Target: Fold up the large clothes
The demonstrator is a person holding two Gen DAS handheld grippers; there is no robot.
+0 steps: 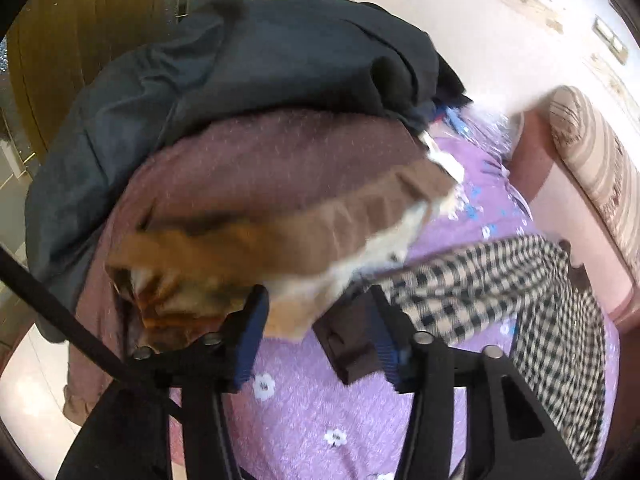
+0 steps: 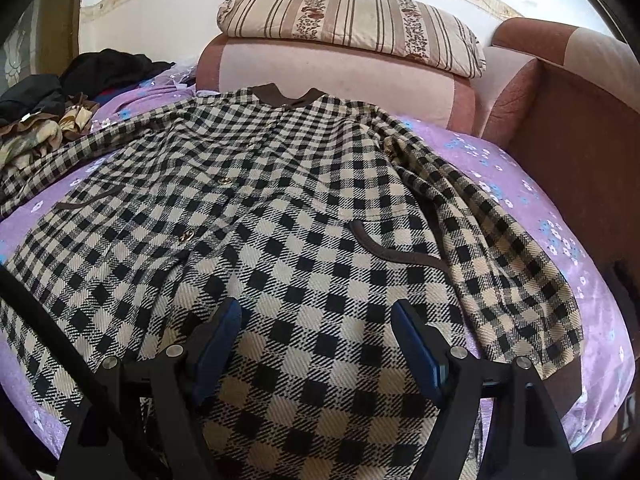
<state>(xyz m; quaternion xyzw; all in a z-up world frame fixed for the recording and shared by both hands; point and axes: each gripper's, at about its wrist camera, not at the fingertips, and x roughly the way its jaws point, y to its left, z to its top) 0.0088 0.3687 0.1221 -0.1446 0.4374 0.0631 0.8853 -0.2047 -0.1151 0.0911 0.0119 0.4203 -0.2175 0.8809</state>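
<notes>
A purple floral bedspread [image 2: 520, 184] covered the surface under me, with a pink-and-russet sofa back [image 2: 332, 72] behind it and a striped pillow [image 2: 352, 20] lying along the top of that; on the spread lay the checked coat [image 2: 280, 208], front up and spread flat, its brown collar [image 2: 286, 94] pointing at the sofa, brown-trimmed pocket openings on either side of the button line, one sleeve [image 2: 500, 248] angled out over the purple cloth on the right of my right wrist view; my right gripper [image 2: 316, 340] hung over the coat's lower part with its blue-padded fingers wide apart and nothing between them; my left gripper [image 1: 318, 328] was likewise spread, its fingers apart, a dark brown cuff or tab [image 1: 348, 344] just inside the right-hand finger, though I could not tell whether it touched; the coat's check cloth [image 1: 500, 292] ran off to that side in the left wrist view; just ahead of the left gripper sat a heap of other clothes, a blurred tan-and-cream garment [image 1: 280, 248] lowest, a maroon one [image 1: 260, 156] behind it, a dark navy one [image 1: 248, 64] on top; beyond the heap stood a wooden door [image 1: 80, 32].
</notes>
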